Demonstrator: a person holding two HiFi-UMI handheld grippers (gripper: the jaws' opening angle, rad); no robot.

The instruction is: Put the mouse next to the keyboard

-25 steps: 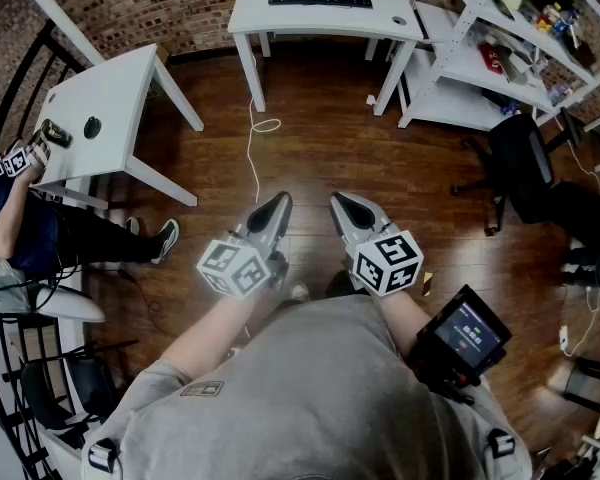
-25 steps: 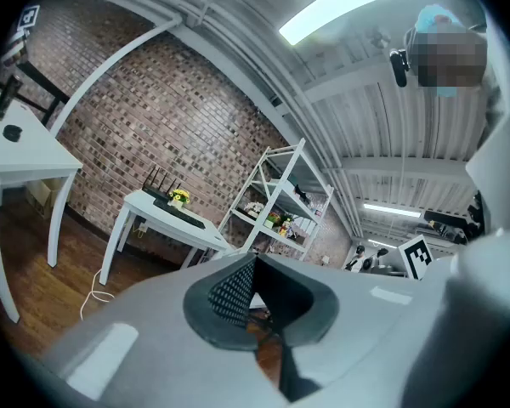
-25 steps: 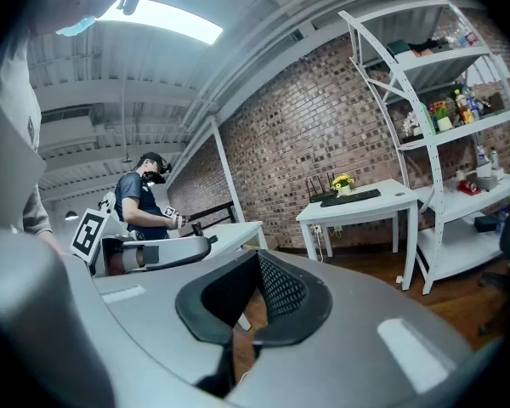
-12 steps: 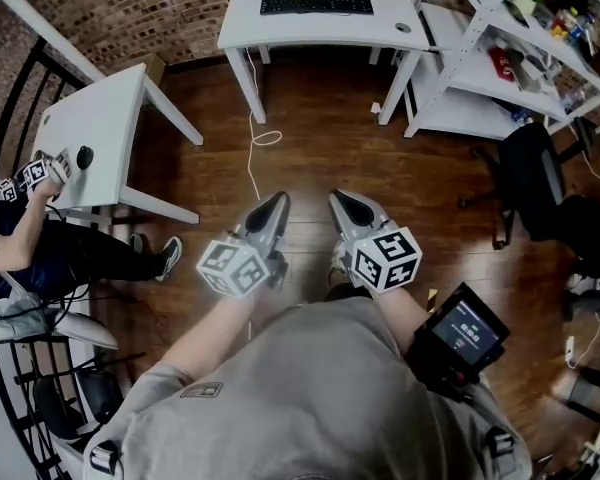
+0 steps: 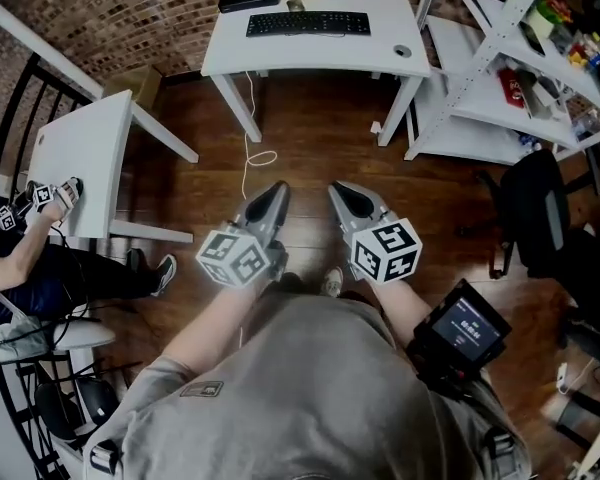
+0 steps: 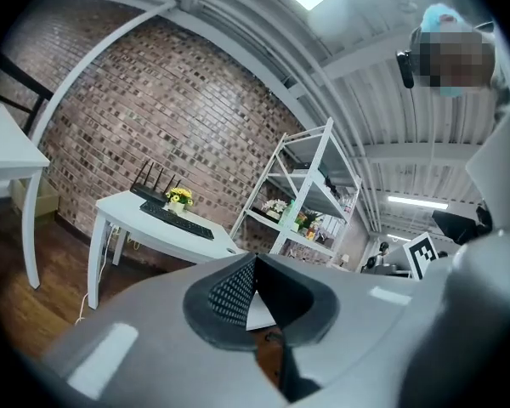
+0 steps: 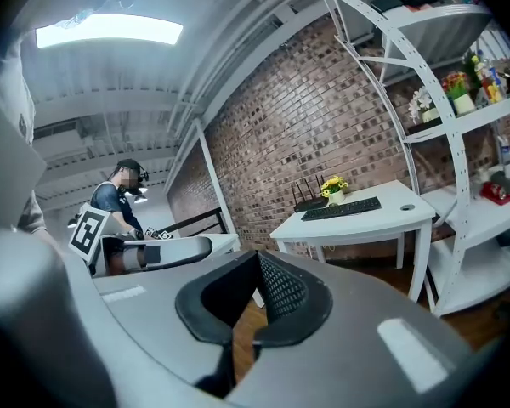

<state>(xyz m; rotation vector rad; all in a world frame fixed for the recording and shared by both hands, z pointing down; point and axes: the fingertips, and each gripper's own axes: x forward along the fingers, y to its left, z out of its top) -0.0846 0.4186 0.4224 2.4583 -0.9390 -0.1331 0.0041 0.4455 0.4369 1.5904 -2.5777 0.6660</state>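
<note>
Since the white tabletop [image 5: 310, 56] sits well off at 12 o'clock in the head view, with bare wooden floor [image 5: 320, 153] between, the left gripper [image 5: 278, 188] and right gripper [image 5: 338, 189] ride side by side close to the person's body. Both point toward the tabletop, and I judge they are only being carried. The keyboard [image 5: 308, 23] lies along the far edge. A small dark rounded thing toward the 3 o'clock end, apart from the keyboard, is most likely the mouse [image 5: 402, 51]. In the left gripper view, the fingers [image 6: 229, 291] meet at the tips with nothing between them, and the keyboard shows at 10 o'clock. In the right gripper view, the fingers [image 7: 280, 287] are likewise pressed together and empty, which is sensible with nothing in reach. The keyboard and mouse sit at 2 o'clock.
</note>
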